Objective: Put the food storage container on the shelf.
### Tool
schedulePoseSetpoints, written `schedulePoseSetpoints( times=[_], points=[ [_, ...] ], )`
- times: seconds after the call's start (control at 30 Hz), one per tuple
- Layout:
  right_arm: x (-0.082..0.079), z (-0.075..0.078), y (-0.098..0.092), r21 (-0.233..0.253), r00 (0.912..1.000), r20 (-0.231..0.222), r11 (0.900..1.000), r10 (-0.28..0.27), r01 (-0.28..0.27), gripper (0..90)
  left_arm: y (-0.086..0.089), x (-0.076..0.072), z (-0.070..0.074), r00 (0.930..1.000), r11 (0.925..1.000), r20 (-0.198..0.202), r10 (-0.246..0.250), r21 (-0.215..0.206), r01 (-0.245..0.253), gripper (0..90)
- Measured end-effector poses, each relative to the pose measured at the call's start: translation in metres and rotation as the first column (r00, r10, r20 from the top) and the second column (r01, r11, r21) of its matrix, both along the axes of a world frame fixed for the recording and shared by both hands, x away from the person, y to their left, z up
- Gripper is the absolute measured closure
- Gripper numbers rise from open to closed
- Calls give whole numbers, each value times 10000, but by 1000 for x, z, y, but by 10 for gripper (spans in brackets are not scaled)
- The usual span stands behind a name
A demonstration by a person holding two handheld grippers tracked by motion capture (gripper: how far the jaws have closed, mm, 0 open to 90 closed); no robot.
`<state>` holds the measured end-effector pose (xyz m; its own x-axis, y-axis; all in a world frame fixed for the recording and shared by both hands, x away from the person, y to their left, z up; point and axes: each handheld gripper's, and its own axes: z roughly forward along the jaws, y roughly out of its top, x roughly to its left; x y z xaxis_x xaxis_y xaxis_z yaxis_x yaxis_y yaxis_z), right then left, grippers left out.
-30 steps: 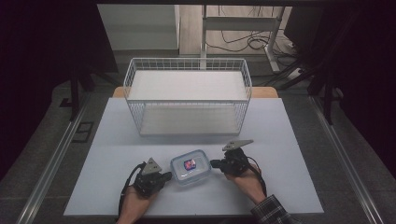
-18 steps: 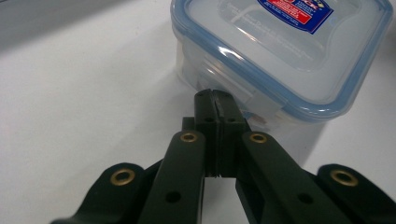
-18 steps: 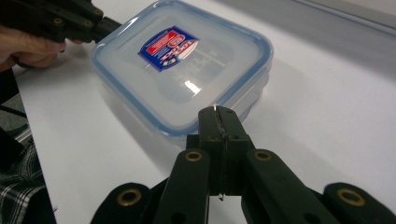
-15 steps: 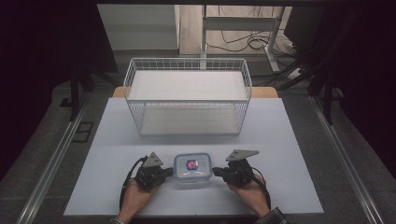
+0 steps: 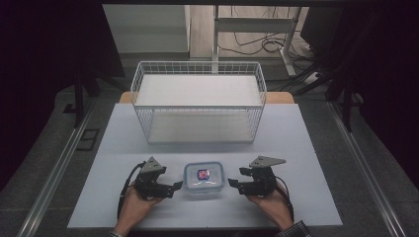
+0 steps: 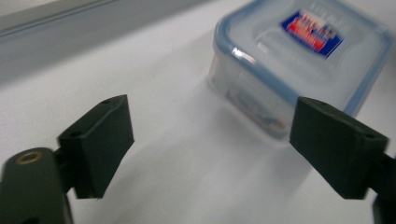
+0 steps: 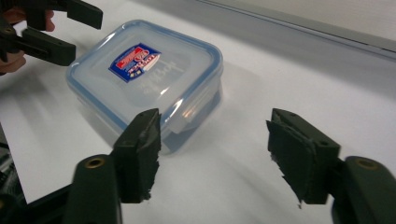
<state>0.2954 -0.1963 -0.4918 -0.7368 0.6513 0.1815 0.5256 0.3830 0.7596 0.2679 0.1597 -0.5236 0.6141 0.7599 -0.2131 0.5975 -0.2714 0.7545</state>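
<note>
Flanking the lidded plastic container (image 5: 203, 177) on the desk (image 5: 306, 148), your left claw (image 5: 174, 187) and right claw (image 5: 233, 183) both gape empty; the left sits slightly nearer it.

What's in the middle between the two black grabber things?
In the high view, a clear plastic box with a blue-rimmed lid sits on the white table between the left gripper and the right gripper. Neither touches it.
</note>
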Motion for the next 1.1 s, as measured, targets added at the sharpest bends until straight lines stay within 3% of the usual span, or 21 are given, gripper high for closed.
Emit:
schedulePoseSetpoints(
  times=[0.1, 0.27, 0.33, 0.5, 0.6, 0.67, 0.7, 0.73, 0.8, 0.97, 1.0, 1.1],
  points=[
    [3, 0, 3, 37, 9996, -266, 10000, 50, -50, 292, 1, 1, 5, 9996, 9980, -126, -270, -571, 262, 105],
    [9, 4, 15, 64, 9987, -467, 9997, 217, -215, 223, -8, 3, 11, 9974, 9959, -164, -705, -586, 694, 134],
    [14, 4, 22, 209, 9978, -550, 9992, 366, -355, 197, -10, 7, 12, 9958, 9939, -321, -861, -727, 835, 135],
    [26, -1, 40, -94, 9944, -843, 9978, 640, -650, 119, -24, 27, 14, 9932, 9912, -527, -1040, -883, 991, 119],
    [33, -6, 47, -143, 9920, -1018, 9970, 741, -760, 86, -30, 31, 11, 9915, 9873, -700, -1100, -1227, 1008, 101],
    [36, -10, 51, -183, 9895, -1180, 9961, 840, -868, 75, -36, 31, 5, 9888, 9865, -906, -1183, -1240, 1067, 98],
    [38, -16, 55, -72, 9810, -1591, 9935, 1113, -1138, 66, -40, 30, -2, 9848, 9844, -1059, -1378, -1245, 1244, 87],
    [38, -18, 56, 123, 9758, -1815, 9925, 1219, -1217, 70, -40, 30, -5, 9800, 9780, -1256, -1545, -1604, 1336, 84],
    [36, -21, 57, 393, 9680, -2088, 9902, 1394, -1341, 76, -42, 29, -7, 9784, 9763, -1391, -1528, -1748, 1276, 79],
    [27, -18, 54, 201, 9734, -1811, 9901, 1402, -1388, 125, -37, 21, -4, 9768, 9774, -1413, -1612, -1600, 1381, 137],
    [21, -19, 49, 319, 9691, -2026, 9900, 1410, -1374, 170, -34, 16, -3, 9739, 9772, -1509, -1698, -1540, 1465, 181],
    [15, -19, 44, 380, 9676, -2035, 9888, 1493, -1446, 230, -30, 11, -3, 9687, 9736, -1685, -1825, -1685, 1541, 238]
  ],
)
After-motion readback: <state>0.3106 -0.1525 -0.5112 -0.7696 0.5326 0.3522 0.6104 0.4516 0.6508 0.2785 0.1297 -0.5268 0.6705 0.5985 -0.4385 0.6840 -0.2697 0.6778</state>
